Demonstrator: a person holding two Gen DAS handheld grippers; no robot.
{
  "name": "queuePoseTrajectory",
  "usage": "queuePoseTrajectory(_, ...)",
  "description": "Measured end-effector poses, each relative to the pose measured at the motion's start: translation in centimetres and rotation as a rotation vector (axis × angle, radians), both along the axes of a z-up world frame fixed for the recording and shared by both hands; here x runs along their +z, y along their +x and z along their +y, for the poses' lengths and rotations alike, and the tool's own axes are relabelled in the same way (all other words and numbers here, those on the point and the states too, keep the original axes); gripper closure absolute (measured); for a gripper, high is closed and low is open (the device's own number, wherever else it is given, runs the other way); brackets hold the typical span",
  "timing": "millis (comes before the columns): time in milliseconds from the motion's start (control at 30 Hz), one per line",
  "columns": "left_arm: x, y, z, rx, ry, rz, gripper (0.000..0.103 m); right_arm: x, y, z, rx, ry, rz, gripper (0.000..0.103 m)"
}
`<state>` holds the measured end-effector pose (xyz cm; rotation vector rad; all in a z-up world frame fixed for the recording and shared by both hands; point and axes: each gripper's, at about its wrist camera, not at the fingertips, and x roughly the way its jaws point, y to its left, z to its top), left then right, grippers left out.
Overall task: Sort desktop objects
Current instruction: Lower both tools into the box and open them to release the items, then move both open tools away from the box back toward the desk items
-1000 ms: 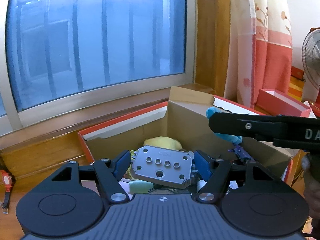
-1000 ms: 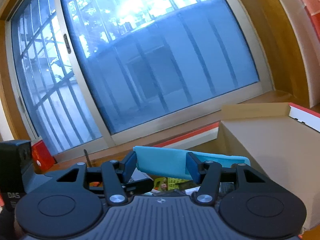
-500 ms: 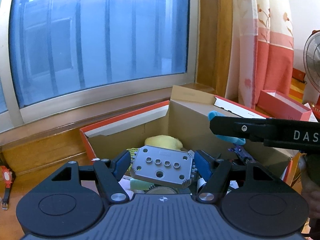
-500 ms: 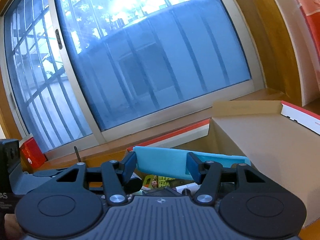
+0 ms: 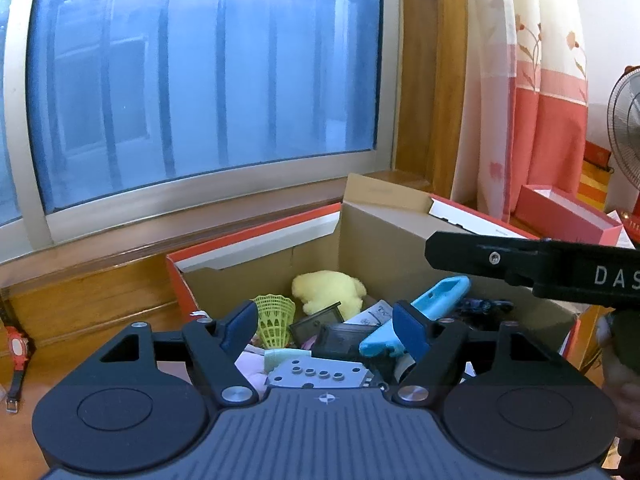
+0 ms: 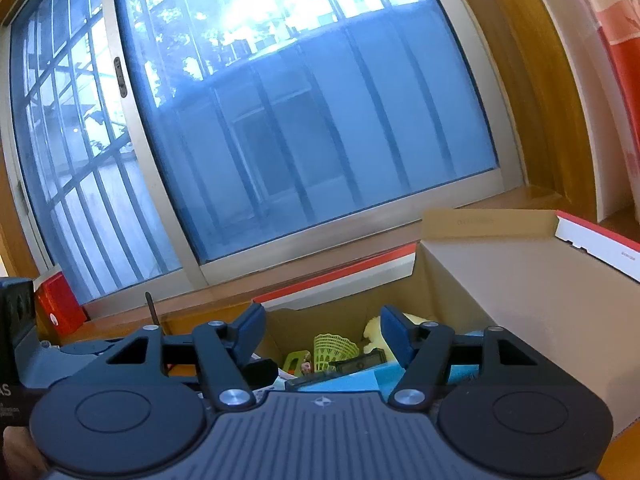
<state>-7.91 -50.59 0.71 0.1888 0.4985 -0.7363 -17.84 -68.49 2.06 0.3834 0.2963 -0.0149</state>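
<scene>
An open cardboard box [image 5: 384, 236] with red outer sides stands under the window and holds mixed items. My left gripper [image 5: 324, 326] is open above the box; a grey metal plate with holes [image 5: 320, 374] lies in the box just below it. A light blue case [image 5: 424, 312] lies tilted on the pile. My right gripper [image 6: 322, 334] is open and empty above the same box [image 6: 520, 280], with the blue case [image 6: 344, 382] below it. A yellow plush [image 5: 328, 292] and a green shuttlecock [image 5: 274, 320] also lie inside.
The right gripper's black body [image 5: 540, 270] reaches in over the box's right side. A wooden sill and window run behind. An orange strap item [image 5: 16, 356] lies on the wood at left. A pink box [image 5: 568, 216] and a fan [image 5: 624, 128] stand at right.
Both grippers have opened. The grey plate dropped from my left gripper into the box, and the blue case dropped from my right gripper onto the pile.
</scene>
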Motion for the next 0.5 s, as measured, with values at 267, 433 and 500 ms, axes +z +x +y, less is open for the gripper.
queuePoseTrajectory(267, 0.0, -0.7, 2.2, 0.064, 0.007, 0.006, 0.025, -0.5, 0.6, 0.6, 0.022, 0.023, 0.01, 0.032)
queuePoseTrajectory(433, 0.5, -1.3, 6.2, 0.125, -0.006, -0.006, 0.024, -0.4, 1.5, 2.4, 0.019, 0.048, 0.007, 0.031)
queuePoseTrajectory(500, 0.6, -1.4, 8.1, 0.151, -0.016, -0.009, 0.023, -0.1, 1.7, 3.7, 0.029, 0.044, 0.0, 0.031)
